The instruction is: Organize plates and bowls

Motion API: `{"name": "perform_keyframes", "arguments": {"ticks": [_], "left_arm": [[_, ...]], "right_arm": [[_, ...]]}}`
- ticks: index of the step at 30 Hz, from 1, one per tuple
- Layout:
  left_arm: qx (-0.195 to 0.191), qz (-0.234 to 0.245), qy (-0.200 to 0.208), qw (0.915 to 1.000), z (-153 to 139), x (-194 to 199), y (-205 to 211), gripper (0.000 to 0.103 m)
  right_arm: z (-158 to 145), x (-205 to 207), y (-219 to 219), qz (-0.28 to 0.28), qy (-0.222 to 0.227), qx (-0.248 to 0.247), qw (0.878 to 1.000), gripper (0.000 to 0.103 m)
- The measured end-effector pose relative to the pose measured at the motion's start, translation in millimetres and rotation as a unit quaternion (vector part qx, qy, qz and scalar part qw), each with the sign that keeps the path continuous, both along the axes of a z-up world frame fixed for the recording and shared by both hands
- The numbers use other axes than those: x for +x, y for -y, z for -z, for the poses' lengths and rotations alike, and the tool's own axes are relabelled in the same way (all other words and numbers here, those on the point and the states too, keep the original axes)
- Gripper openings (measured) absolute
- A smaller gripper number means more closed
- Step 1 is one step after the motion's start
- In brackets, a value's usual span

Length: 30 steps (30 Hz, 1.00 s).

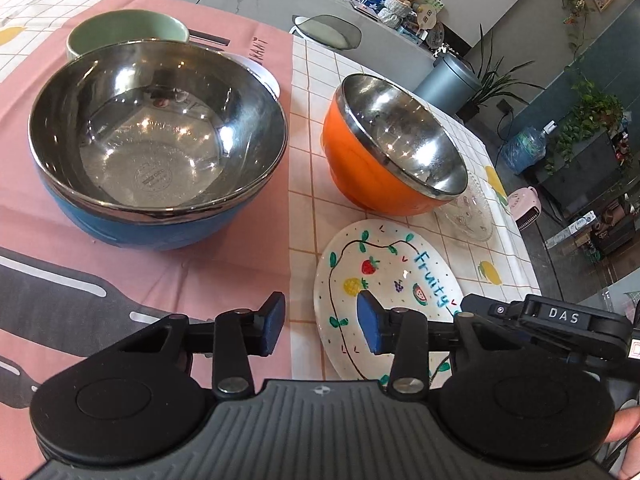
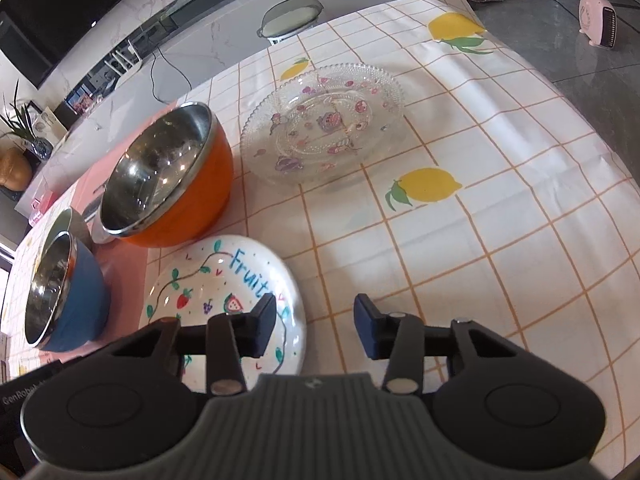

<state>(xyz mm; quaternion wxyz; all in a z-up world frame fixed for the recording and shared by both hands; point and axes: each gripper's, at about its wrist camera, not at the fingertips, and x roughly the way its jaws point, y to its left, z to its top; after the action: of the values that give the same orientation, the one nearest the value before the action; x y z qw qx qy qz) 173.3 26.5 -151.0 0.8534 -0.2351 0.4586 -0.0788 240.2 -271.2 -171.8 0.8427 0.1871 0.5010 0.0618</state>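
**Both grippers hovering over the fruit plate, jaws parted**

Left gripper [image 1: 320, 326] is hanging with its jaws apart and gripping nothing, its right pad over the fruit plate [image 1: 386, 276] and its left pad over the pink cloth [image 1: 160, 272]. Right gripper [image 2: 316, 330] is likewise standing parted and empty, its left pad over the plate's right edge. Beyond them, the blue bowl [image 1: 160, 228] and orange bowl [image 1: 372, 180] are sitting upright, with the glass plate [image 2: 324, 124] lying farther right and a green bowl [image 1: 128, 32] standing farthest back
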Motion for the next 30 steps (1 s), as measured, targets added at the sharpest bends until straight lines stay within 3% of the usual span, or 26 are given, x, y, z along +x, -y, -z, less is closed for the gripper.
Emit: {"name": "perform_keyframes", "arguments": {"ticks": [4,8,13,19,26,30], "left_arm": [[-0.004,0.003,0.013,0.9999,0,-2,0,0.042],[-0.001,0.005,0.02,0.9998,2,-3,-1,0.039],[-0.008,0.012,0.015,0.9998,3,-2,0,0.021],[0.001,0.013,0.012,0.9998,3,0,0,0.012],[0.017,0.008,0.018,0.9997,-7,-11,-5,0.012],[0.023,-0.001,0.025,0.9994,-18,-25,-18,0.012]], "right_arm": [[3,3,4,0.008,0.006,0.013,1.0,0.038],[5,2,2,0.002,0.001,0.027,1.0,0.027],[8,1,-2,-0.011,-0.008,0.047,0.999,0.018],[8,-1,-3,-0.011,-0.008,0.048,0.999,0.017],[6,-6,-7,-0.023,-0.024,0.056,0.998,0.014],[3,-14,-10,-0.021,-0.04,0.088,0.995,0.012]]}}
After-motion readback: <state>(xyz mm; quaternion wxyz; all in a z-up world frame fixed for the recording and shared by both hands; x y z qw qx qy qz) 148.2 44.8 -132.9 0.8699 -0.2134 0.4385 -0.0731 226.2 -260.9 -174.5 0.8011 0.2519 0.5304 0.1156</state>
